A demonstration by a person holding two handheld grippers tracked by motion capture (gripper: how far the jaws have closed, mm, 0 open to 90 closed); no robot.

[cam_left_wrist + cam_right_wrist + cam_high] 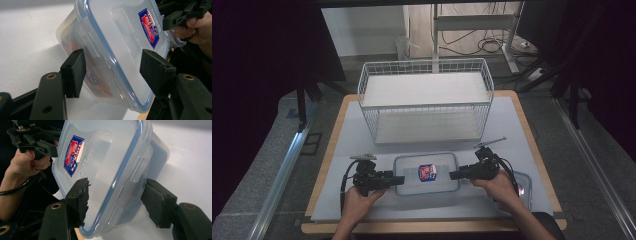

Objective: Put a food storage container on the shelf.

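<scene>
A clear plastic container [426, 186] with a blue-sealed lid and a red and blue sticker [427, 172] lies on the white mat near the table's front. My left gripper [399, 180] holds its left end and my right gripper [453, 175] its right end. In the left gripper view my left gripper [115, 72] has one pad on the container [117, 32] wall and the other on the lid. The right gripper view has my right gripper [117, 200] clamped the same way on the container [107, 152], one pad on the lid, one on the base side.
A white wire basket [427, 100] stands behind the container at the table's back. A second clear lidded container [523, 189] sits at the front right, partly under the right hand. The wooden table edge [432, 227] runs just in front of the hands.
</scene>
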